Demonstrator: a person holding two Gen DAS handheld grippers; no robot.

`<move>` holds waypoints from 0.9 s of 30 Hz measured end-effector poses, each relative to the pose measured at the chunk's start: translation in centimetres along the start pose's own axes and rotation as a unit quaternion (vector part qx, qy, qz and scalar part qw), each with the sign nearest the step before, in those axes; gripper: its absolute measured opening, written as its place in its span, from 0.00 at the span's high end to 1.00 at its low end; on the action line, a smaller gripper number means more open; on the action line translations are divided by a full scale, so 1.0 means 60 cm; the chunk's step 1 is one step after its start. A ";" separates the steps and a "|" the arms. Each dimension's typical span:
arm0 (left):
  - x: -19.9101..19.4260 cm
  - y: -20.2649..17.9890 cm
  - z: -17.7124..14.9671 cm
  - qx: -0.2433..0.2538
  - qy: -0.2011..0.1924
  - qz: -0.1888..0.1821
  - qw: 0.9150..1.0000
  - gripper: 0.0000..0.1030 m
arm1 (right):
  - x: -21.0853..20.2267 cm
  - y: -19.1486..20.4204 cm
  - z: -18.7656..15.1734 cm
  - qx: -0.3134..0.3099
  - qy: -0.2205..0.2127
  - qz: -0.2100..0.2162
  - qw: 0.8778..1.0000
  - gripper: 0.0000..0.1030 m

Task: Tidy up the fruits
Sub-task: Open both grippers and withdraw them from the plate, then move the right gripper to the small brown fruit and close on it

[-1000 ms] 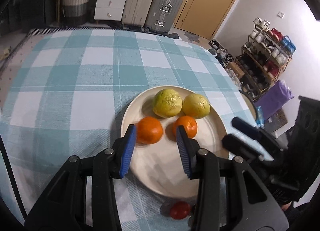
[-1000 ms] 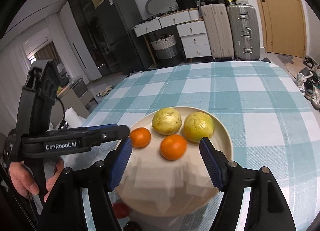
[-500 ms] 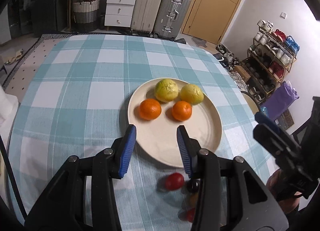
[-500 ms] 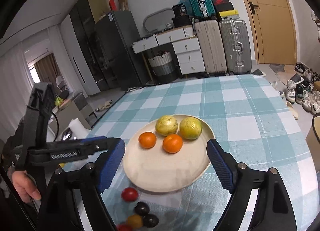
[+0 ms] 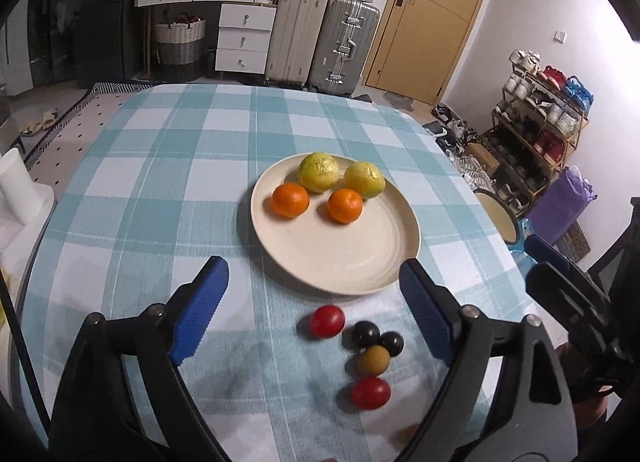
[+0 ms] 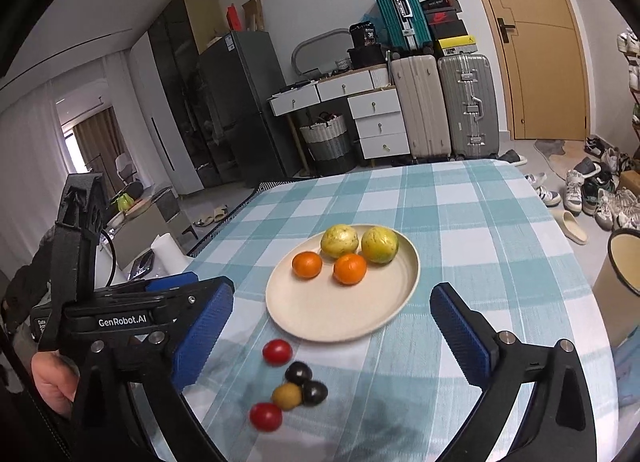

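Note:
A cream plate [image 5: 360, 262] [image 6: 344, 310] on the checked tablecloth holds two oranges [image 5: 291, 199] [image 6: 350, 268] and two yellow-green fruits [image 5: 318, 172] [image 6: 339, 240]. Near the plate's front edge lie small fruits: a red one [image 5: 327, 321] [image 6: 277, 352], two dark ones [image 5: 365, 334] [image 6: 298, 373], a tan one [image 5: 373, 360] [image 6: 286, 396] and another red one [image 5: 371, 392] [image 6: 265, 416]. My left gripper [image 5: 316, 310] is open and empty, above the small fruits. My right gripper [image 6: 332, 332] is open and empty, over the plate's front edge. The left gripper also shows at the left of the right wrist view [image 6: 152, 302].
A cream bowl [image 5: 496, 213] [image 6: 624, 258] stands off the table's right edge. Suitcases, drawers and a basket stand behind the table. A shoe rack [image 5: 540, 121] is at the right. A white paper roll [image 5: 16, 185] stands at the left.
Both grippers have pulled back from the plate and risen, so the small fruits came into view. The left gripper's jaws have opened wider. The fruits on the plate have not moved.

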State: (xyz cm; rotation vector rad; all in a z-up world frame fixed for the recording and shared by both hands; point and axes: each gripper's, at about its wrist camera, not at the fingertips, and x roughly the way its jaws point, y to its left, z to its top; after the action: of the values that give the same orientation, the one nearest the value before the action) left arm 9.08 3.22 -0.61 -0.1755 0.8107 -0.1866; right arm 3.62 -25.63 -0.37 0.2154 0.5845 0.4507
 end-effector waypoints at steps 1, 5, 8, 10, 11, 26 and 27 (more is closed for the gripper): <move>-0.003 0.001 -0.004 0.000 -0.001 0.002 1.000 0.11 | -0.005 0.000 -0.007 0.001 0.000 0.003 1.000 0.01; -0.016 0.008 -0.019 -0.008 -0.010 0.008 1.000 0.01 | -0.019 0.006 -0.035 -0.003 0.008 0.014 1.000 0.00; -0.018 0.013 -0.032 -0.012 -0.002 0.010 1.000 0.01 | -0.021 0.008 -0.056 0.002 0.025 0.026 0.999 0.00; -0.018 0.016 -0.043 -0.016 0.003 0.010 1.000 0.01 | -0.021 0.010 -0.069 0.005 0.031 0.034 0.999 0.00; -0.016 0.018 -0.048 -0.017 0.006 0.010 1.000 0.01 | -0.023 0.012 -0.077 0.006 0.034 0.034 0.999 0.00; 0.013 0.032 -0.127 -0.037 0.045 0.002 0.998 0.01 | -0.025 0.029 -0.166 0.012 0.092 0.053 0.994 0.00; 0.013 0.033 -0.128 -0.039 0.045 0.001 0.998 0.01 | -0.026 0.033 -0.171 0.007 0.095 0.055 0.994 0.00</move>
State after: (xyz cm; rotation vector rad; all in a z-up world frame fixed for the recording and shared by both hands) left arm 4.20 4.32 -6.81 -0.2413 0.9083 -0.1625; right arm -4.11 -23.91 -7.35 0.2205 0.7655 0.5783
